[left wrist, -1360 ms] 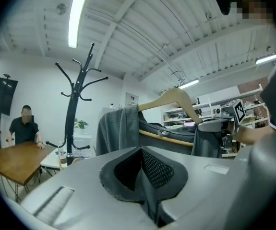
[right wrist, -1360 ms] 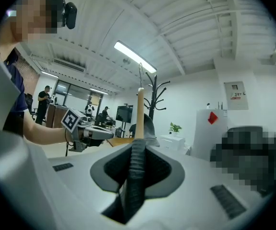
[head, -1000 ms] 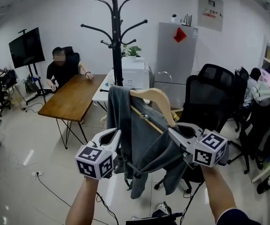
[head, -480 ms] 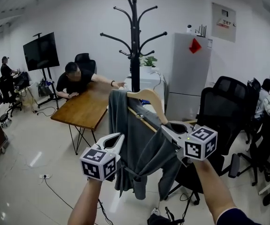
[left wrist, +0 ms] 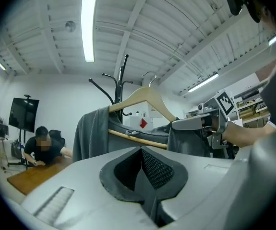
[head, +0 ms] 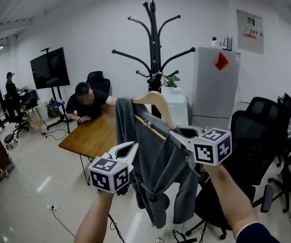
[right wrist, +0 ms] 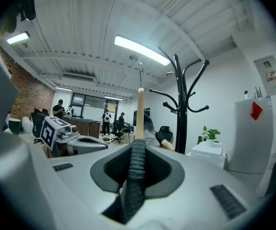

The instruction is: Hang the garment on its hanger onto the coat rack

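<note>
Left gripper (head: 129,148), jaws clenched on nothing, sits beside the grey garment (head: 153,161). Right gripper (head: 178,134) pinches the garment over the wooden hanger's (head: 155,99) end, just before the coat rack (head: 154,44), nearer it and higher than a second ago.

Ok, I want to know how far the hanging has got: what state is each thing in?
wooden hanger, held up in the air, hook not on any arm of the rack.
grey garment, draped over the hanger, hanging down.
coat rack, upright, arms bare.
right gripper, jaws shut on the wooden hanger's end.
left gripper, jaws together, nothing seen between them.
</note>
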`<state>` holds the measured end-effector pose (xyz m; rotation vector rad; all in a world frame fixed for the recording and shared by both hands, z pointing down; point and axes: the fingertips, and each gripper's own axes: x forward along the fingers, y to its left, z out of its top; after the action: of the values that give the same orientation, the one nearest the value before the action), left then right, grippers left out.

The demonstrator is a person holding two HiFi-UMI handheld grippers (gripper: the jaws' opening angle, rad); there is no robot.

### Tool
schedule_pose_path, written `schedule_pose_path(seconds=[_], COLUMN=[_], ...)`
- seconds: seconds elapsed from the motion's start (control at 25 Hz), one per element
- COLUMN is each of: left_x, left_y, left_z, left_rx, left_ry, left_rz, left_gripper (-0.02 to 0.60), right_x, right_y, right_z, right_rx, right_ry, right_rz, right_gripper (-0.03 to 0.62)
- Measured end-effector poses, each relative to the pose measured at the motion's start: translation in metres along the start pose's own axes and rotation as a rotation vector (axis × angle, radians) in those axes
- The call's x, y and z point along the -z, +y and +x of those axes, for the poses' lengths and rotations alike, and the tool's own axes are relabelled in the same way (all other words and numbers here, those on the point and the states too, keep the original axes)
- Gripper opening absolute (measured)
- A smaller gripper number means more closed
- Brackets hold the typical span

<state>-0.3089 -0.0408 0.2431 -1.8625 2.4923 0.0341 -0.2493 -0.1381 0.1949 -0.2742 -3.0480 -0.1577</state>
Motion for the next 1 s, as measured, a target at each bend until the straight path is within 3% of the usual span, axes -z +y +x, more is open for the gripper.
schedule_pose_path(seconds=[0.48,1.0], left_x=[-0.05,-0.054], left_y=[0.089,0.172], left_z=[0.082,0.11], left_rx=[0.013,0.206], left_ry=[-0.061,-0.074], left_rz=[0.048,0.045], left_gripper=[-0.014,-0.014], right_x=[-0.057,-0.075], right_y=[-0.061,-0.092], right_z=[0.121,0.199], right_rx=[0.018,0.207], right_ry=[0.012,0.038], right_rz=[-0.022,0.051], right_gripper=[0.078,0.078])
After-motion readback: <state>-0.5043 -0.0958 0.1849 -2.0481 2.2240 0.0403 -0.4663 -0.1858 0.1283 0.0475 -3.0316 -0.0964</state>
